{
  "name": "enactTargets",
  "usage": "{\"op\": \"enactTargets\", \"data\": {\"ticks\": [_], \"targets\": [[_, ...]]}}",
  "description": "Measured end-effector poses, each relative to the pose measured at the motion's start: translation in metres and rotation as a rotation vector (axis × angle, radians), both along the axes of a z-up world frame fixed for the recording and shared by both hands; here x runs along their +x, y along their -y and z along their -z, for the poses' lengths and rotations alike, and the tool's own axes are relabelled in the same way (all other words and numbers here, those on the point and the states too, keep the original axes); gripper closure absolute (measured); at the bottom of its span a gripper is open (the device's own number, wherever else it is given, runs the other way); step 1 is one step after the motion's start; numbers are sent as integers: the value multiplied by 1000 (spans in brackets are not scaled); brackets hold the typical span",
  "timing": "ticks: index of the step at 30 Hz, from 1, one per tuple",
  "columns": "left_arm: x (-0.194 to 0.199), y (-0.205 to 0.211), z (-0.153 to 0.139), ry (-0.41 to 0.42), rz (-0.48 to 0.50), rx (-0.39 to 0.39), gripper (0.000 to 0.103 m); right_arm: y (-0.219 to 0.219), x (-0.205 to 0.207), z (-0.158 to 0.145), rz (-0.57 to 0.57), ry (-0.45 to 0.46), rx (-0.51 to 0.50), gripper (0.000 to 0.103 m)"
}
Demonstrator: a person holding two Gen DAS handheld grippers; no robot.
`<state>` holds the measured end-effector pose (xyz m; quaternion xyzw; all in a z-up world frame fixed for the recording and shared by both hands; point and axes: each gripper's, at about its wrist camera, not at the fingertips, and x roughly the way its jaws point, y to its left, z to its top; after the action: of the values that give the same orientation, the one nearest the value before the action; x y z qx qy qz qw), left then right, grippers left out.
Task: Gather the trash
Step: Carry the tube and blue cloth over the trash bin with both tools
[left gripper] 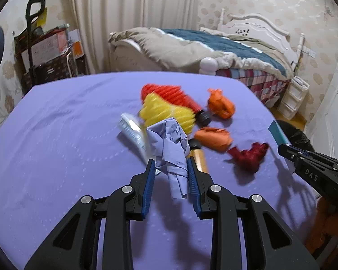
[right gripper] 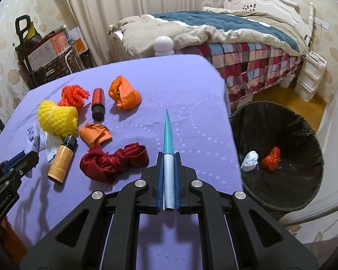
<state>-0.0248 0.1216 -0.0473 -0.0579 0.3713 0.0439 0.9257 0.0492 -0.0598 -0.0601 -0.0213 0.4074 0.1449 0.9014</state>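
Note:
My left gripper (left gripper: 170,164) is shut on a crumpled pale blue paper (left gripper: 171,144), lifted a little above the purple table cover (left gripper: 67,135). My right gripper (right gripper: 169,156) is shut on a flattened teal and white tube (right gripper: 168,135) that points forward over the table. Loose trash lies between them: a yellow foam net (right gripper: 56,117), a red foam net (right gripper: 74,94), two orange crumpled bags (right gripper: 124,93) (right gripper: 95,133), a dark red cloth (right gripper: 115,160), an amber bottle (right gripper: 62,162) and a small red bottle (right gripper: 98,103). A white wrapper (left gripper: 133,132) lies under the paper.
A black-lined trash bin (right gripper: 304,121) stands on the floor off the table's right edge, with a white paper wad (right gripper: 250,160) and a red net (right gripper: 270,158) inside. A bed (right gripper: 247,51) is behind the table, a cart with boxes (right gripper: 49,51) at the back left.

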Motion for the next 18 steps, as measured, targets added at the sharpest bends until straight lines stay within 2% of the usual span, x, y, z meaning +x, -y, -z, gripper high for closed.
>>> {"op": "enactTargets", "data": {"ticks": [9,11,14,18], "targets": [[27,48,-24,78,119,-13,73,57,3,-29,129,81,4,95],[36,62,-26,92,148,-9,73,72,7,-31,164,89,-1,95],[57,87,-26,83,200,-43,73,94,13,-30,218,91,-5,95],[80,119,-24,82,252,-29,73,120,24,-26,271,88,-14,95]]}}
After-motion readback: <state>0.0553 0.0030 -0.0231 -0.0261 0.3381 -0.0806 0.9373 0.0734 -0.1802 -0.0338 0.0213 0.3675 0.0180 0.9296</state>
